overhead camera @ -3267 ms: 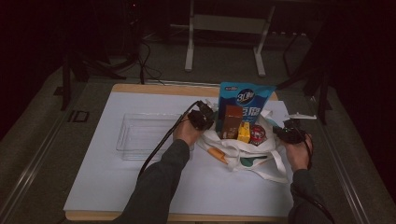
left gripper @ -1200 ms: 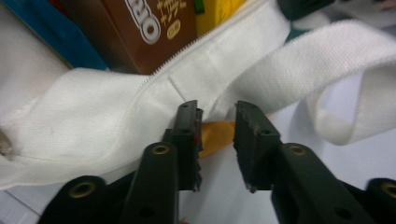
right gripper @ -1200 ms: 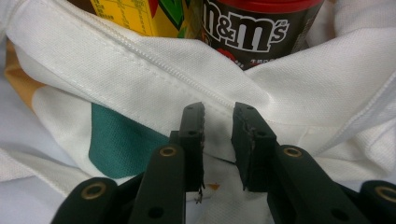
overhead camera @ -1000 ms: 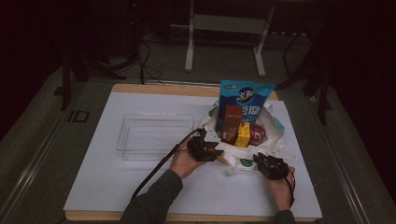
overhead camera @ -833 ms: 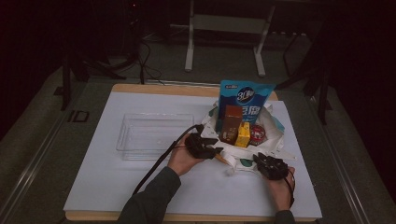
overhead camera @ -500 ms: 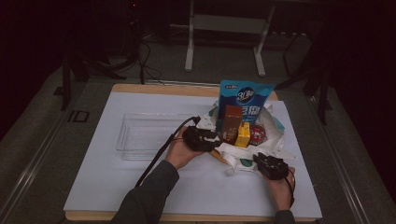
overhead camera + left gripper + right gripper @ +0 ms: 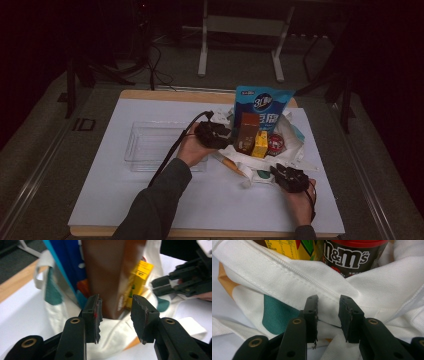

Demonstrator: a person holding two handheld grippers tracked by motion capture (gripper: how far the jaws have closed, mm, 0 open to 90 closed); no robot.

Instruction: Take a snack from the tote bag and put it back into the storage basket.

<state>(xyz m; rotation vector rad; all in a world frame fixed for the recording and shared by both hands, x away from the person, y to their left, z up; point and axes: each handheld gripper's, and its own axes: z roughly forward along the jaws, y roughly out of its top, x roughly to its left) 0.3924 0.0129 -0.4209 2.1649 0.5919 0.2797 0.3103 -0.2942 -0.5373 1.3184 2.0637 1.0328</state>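
Observation:
A white tote bag [image 7: 280,155] lies open on the table with a tall blue pouch [image 7: 260,102], a brown packet [image 7: 247,131], a yellow box [image 7: 260,144] and a red-lidded M&M's can [image 7: 275,144] standing in it. My left gripper [image 7: 116,307] is open, its jaws on either side of the brown packet's [image 7: 107,277] lower edge, not closed on it. My right gripper [image 7: 328,315] is open at the bag's front hem [image 7: 294,270], with white cloth between its jaws. The M&M's can [image 7: 352,255] and yellow box [image 7: 284,247] stand just beyond it.
A clear plastic tray [image 7: 150,145] sits left of the bag, under the left forearm. The white mat [image 7: 100,200] covers a wooden table [image 7: 165,95]. The bag's loose handles [image 7: 312,162] trail to the right. Dark floor and a stand's legs lie beyond the table's far edge.
The left gripper has moved away from the bag's front edge, up and back to the brown packet. The right gripper has held near the bag's front right corner.

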